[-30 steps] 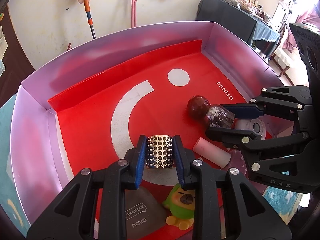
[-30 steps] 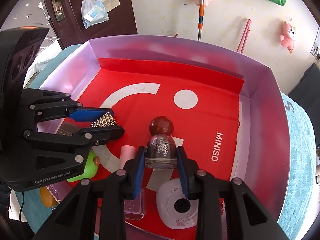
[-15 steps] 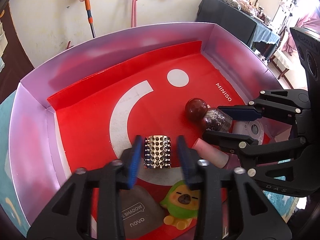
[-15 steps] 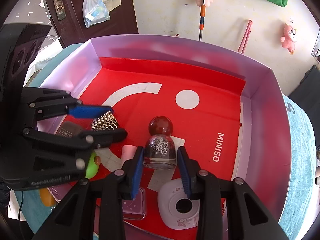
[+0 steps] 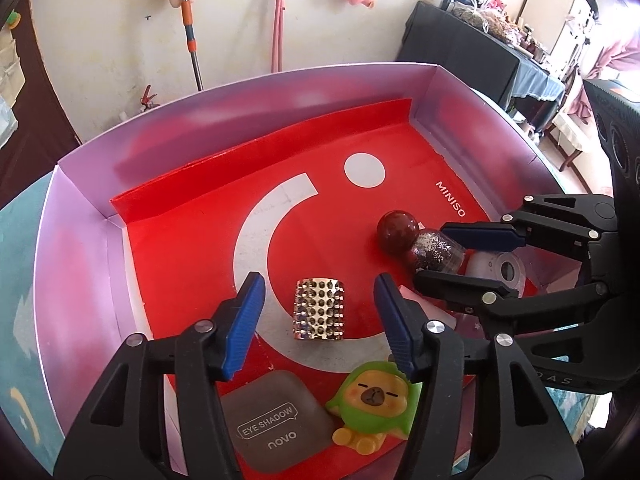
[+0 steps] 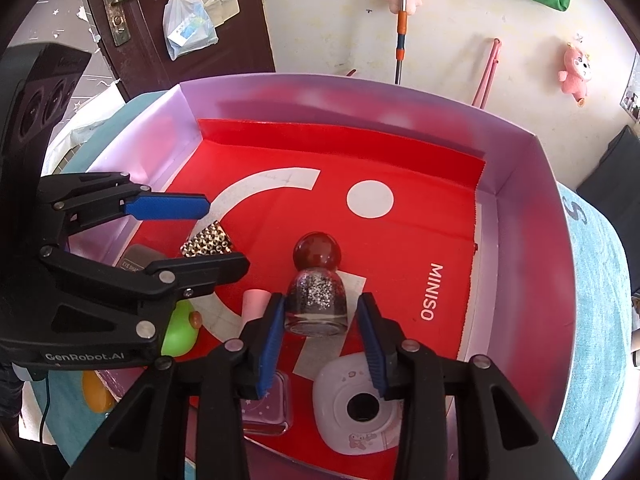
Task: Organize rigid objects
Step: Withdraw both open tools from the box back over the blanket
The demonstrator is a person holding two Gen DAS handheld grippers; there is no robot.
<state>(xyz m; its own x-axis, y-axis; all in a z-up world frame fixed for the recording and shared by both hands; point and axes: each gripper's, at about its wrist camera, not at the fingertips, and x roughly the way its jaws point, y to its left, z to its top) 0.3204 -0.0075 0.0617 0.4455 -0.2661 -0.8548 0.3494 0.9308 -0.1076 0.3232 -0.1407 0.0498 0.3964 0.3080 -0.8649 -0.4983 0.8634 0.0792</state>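
Both grippers have let go: left gripper [image 5: 318, 300] off studded cylinder [image 5: 320, 310], right gripper [image 6: 320, 328] off glitter bottle [image 6: 316, 300]

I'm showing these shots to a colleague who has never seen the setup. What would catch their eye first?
Probably the bright red MINISO sheet lining the lilac box. Next, the left hand-held gripper open around a gold studded block near the front, and the right hand-held gripper open around a glitter bottle with a dark red round cap lying towards the right.
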